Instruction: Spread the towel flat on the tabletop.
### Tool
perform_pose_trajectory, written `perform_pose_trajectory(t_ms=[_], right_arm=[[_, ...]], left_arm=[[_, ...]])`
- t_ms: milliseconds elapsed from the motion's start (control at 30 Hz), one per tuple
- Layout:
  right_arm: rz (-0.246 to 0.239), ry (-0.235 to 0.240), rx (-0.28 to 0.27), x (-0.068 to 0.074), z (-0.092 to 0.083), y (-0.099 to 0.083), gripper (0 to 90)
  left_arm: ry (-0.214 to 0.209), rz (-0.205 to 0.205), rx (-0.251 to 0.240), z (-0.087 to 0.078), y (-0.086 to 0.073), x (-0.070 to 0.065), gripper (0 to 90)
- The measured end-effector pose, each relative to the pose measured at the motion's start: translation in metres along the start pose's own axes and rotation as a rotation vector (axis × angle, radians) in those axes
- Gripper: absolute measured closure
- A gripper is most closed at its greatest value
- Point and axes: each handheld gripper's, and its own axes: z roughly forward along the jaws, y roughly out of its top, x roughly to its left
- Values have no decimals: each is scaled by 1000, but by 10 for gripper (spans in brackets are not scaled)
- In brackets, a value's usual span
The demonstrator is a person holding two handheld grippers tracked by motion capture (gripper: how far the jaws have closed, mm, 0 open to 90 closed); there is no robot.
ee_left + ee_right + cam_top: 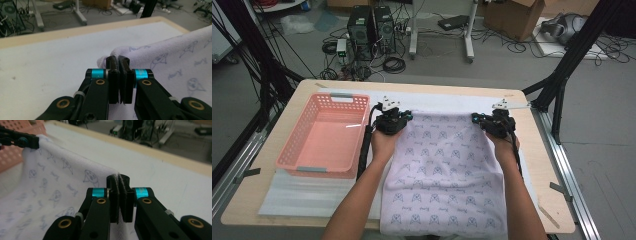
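Both grippers are clenched on the far edge of a pale lilac towel (444, 170). Seen from above, the left gripper (404, 116) pinches the towel's far left corner and the right gripper (475, 118) pinches its far right corner, so the edge runs stretched between them. From there the towel spreads back toward the person, over the white mat (447, 100) and past the near edge of the table (292, 107), with a forearm lying along each of its sides. It carries a faint printed pattern of small blue figures. In the left gripper view, the two black jaws stand pressed together with a small bunched fold of towel (113, 53) caught at their tips, and the rest of the cloth rises off to the right. In the right gripper view, the jaws are likewise pressed together with the hem (113, 175) nipped between them; the cloth falls away to the left, where the other gripper (32, 142) holds the opposite corner. A pink basket (324, 135) stands on the table just left of the left hand, apart from the towel.
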Motion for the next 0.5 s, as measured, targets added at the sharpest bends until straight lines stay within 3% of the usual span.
perform_pose_trajectory(t_ms=[100, 200, 267, 367, 400, 500], right_arm=[[-31, 21, 9, 9, -9, 2, 874], [-78, 35, 23, 21, -23, -6, 874], [-86, 54, 34, 30, -34, -18, 874], [-110, 79, 101, 45, -47, -41, 873], [-113, 92, 120, 50, -51, -49, 873], [-113, 112, 151, 61, -61, -73, 872]], left_arm=[[-35, -7, 25, -11, -2, -2, 866], [-79, -13, 38, -26, -14, -8, 865], [-109, 10, 60, -36, -26, -15, 865], [-152, 43, 99, -49, -49, -26, 862], [-159, 42, 114, -53, -56, -29, 861], [-148, 100, 154, -62, -76, -38, 853]])
